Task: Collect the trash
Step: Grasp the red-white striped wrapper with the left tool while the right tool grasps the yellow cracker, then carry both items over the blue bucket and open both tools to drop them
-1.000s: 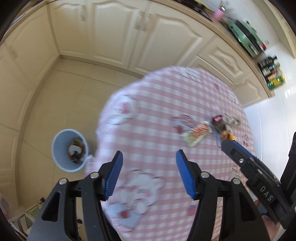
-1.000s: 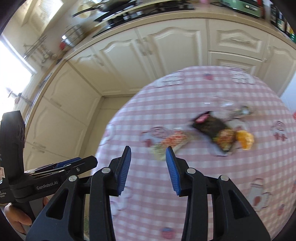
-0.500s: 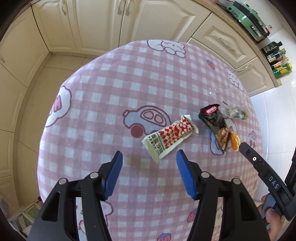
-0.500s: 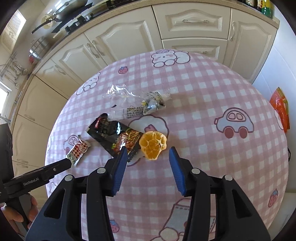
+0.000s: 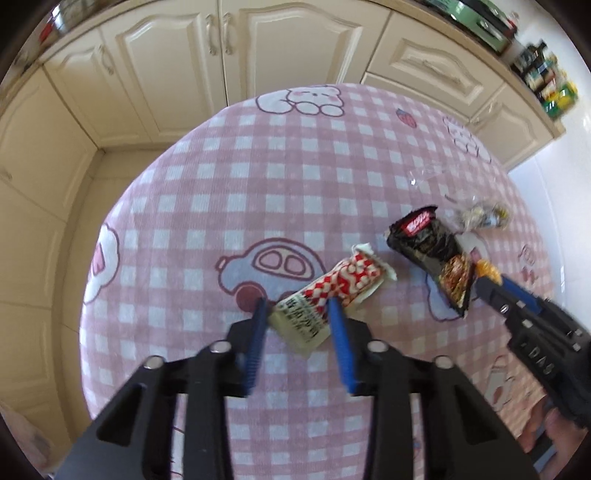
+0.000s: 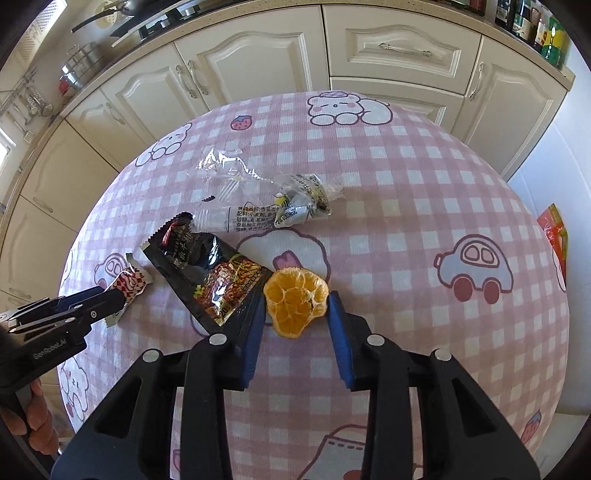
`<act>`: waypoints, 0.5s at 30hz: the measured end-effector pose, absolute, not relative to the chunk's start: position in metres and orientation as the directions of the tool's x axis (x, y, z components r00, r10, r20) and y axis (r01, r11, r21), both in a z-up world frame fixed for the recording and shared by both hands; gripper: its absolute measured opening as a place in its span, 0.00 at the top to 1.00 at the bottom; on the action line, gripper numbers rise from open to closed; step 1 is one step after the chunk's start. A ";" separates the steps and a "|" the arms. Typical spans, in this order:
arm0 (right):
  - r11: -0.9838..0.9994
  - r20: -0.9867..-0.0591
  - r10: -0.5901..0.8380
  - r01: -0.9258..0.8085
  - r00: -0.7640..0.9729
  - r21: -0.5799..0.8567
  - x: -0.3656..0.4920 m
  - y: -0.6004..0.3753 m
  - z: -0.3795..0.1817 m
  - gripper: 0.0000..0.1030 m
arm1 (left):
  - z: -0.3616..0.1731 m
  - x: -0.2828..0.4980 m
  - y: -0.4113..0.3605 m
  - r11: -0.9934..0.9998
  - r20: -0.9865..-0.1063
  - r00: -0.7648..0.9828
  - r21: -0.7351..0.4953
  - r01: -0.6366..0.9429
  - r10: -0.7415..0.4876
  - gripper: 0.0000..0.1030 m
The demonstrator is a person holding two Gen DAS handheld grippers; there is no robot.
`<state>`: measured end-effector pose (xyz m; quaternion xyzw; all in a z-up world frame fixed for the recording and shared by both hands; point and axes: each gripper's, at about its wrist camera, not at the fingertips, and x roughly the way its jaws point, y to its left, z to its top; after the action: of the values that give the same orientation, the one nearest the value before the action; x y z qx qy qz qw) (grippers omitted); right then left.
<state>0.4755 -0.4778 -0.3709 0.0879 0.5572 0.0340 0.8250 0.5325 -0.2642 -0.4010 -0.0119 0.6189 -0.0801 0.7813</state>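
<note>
On the pink checked tablecloth (image 5: 258, 184) lies a red-and-white snack wrapper (image 5: 354, 280). My left gripper (image 5: 297, 306) is closing on its near end, and the blue pads pinch and crumple it. The right wrist view shows an orange peel (image 6: 295, 301) between the closing jaws of my right gripper (image 6: 295, 306); both pads touch it. A black snack packet (image 6: 210, 273) lies just left of the peel, with the left pad over its edge. A clear crumpled wrapper (image 6: 258, 206) lies farther back.
Cream kitchen cabinets (image 6: 258, 62) stand behind the round table (image 6: 406, 184). Bottles (image 6: 546, 33) stand on the counter at the far right. A red packet (image 6: 554, 236) lies beyond the table's right edge. A hand (image 6: 37, 424) holds the left gripper (image 6: 118, 299).
Both grippers have come down over the table and onto the trash. The left jaws have narrowed around the red-and-white wrapper, the right jaws around the orange peel. The bin has gone from view.
</note>
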 end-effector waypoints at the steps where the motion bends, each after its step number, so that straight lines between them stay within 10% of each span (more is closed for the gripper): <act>1: 0.982 -0.913 0.155 0.045 0.376 0.185 0.475 -0.477 -0.370 0.69 | -0.400 0.532 -0.264 0.986 -0.967 0.209 -0.122 0.110 -0.143 0.84; 15: 0.981 -0.881 0.158 0.028 0.446 0.190 0.448 -0.428 -0.322 0.70 | -0.371 0.494 -0.207 0.943 -0.911 0.244 -0.324 0.073 -0.332 0.99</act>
<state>0.4479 -0.4279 -0.3222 0.0888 0.5247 0.0384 0.8457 0.4936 -0.2072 -0.3710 -0.1075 0.6009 -0.1296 0.7814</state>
